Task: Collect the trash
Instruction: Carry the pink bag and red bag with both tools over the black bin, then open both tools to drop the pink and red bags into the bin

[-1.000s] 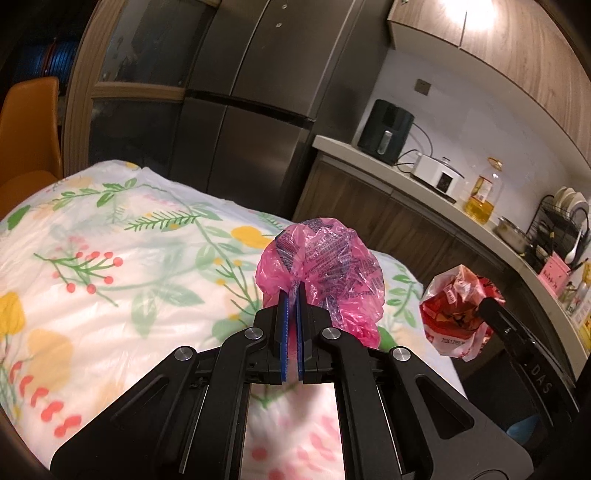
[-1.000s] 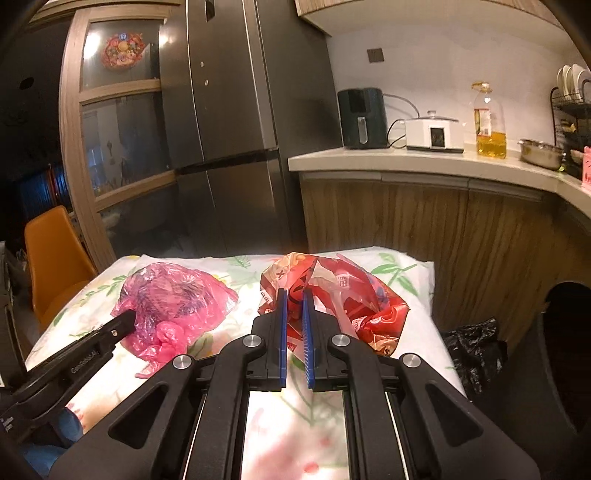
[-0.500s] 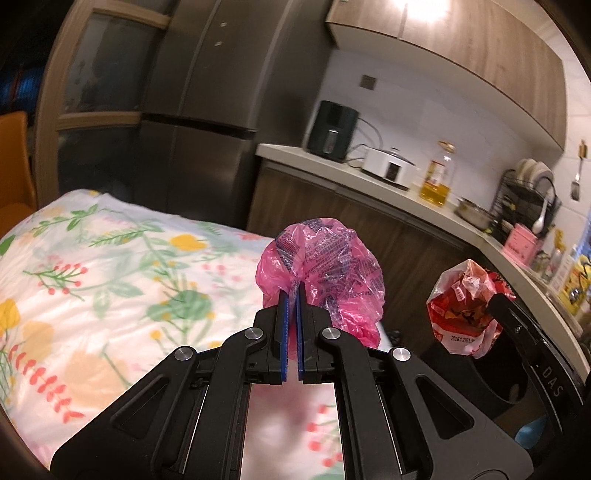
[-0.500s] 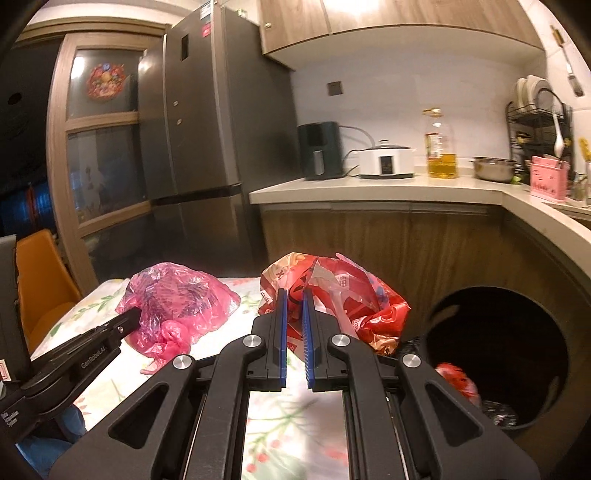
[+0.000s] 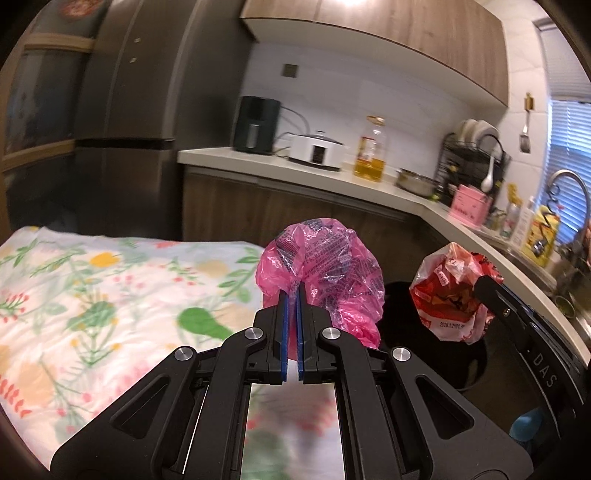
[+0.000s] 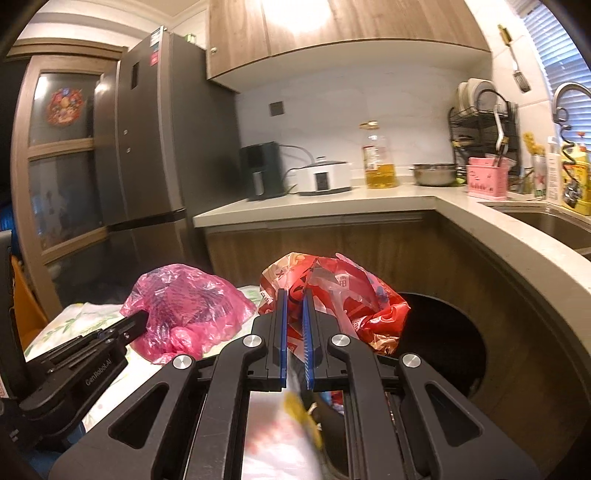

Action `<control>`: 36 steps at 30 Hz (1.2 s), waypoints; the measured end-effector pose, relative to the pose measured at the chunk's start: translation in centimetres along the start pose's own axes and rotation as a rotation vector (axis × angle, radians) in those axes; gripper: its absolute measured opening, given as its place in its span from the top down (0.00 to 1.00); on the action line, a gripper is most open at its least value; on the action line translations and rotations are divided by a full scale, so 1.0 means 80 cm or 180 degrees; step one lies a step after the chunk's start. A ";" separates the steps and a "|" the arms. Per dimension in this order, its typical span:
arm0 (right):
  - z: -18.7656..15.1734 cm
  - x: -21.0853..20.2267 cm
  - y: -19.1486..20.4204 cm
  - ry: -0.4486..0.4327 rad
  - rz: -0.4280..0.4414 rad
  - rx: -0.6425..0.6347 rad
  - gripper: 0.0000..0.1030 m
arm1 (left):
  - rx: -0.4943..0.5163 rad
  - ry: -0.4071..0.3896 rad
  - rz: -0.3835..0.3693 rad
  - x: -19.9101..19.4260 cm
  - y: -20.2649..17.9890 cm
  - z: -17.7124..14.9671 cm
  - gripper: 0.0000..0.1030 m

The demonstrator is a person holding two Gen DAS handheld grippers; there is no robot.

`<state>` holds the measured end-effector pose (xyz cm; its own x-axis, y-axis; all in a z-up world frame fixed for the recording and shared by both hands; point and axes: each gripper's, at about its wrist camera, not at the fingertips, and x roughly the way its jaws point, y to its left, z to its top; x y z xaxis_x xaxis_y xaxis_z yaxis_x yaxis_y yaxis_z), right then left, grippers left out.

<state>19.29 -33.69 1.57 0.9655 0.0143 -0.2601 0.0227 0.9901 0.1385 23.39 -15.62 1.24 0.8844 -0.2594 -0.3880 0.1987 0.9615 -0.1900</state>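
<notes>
Now the left gripper [image 5: 291,295] is clamped tight on the pink bag [image 5: 325,273], held in the air past the floral tablecloth's [image 5: 92,295] edge. At its three o'clock, the right gripper [image 6: 294,295] pinches the red bag [image 6: 343,291], with the dark bin [image 6: 454,332] just beyond at two o'clock.

My kitchen ahead, steel fridge [image 6: 147,147], wood cabinets [image 6: 332,33] overhead, pale counter [image 6: 332,206] turning to the sink [image 6: 546,221], white tiled wall [image 5: 332,88], blinds [image 5: 572,125] right
</notes>
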 end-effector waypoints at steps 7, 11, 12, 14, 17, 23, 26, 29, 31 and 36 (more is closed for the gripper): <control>-0.001 -0.009 -0.046 -0.0047 -0.0231 0.0118 0.92 | 0.0190 0.0020 -0.0214 0.020 -0.051 0.003 0.98; -0.003 -0.011 -0.066 -0.0058 -0.0328 0.0173 0.92 | 0.0319 0.0038 -0.0315 0.035 -0.080 -0.001 0.98; -0.003 -0.011 -0.071 -0.0058 -0.0350 0.0179 0.92 | 0.0342 0.0043 -0.0336 0.039 -0.085 -0.001 0.98; -0.003 -0.010 -0.079 -0.0068 -0.0387 0.0201 0.92 | 0.0363 0.0057 -0.0387 0.047 -0.095 -0.004 0.98; -0.004 -0.007 -0.092 -0.0059 -0.0424 0.0248 0.92 | 0.0403 0.0071 -0.0452 0.057 -0.108 -0.008 0.98; -0.008 0.000 -0.112 -0.0019 -0.0480 0.0315 0.92 | 0.0465 0.0114 -0.0507 0.077 -0.125 -0.018 0.98; -0.011 0.006 -0.121 0.0021 -0.0487 0.0373 0.91 | 0.0473 0.0167 -0.0522 0.088 -0.126 -0.021 0.97; -0.013 0.013 -0.128 0.0045 -0.0439 0.0433 0.86 | 0.0465 0.0224 -0.0566 0.097 -0.130 -0.025 0.97; -0.013 0.016 -0.130 0.0059 -0.0441 0.0441 0.86 | 0.0472 0.0232 -0.0600 0.100 -0.132 -0.027 0.96; -0.014 0.017 -0.132 0.0071 -0.0492 0.0463 0.74 | 0.0510 0.0300 -0.0634 0.108 -0.133 -0.033 0.82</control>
<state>20.10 -43.99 -1.33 0.9416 -0.1316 -0.3099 0.2090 0.9501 0.2314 27.79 -28.33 -2.50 0.7794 -0.4451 -0.4410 0.4359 0.8908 -0.1287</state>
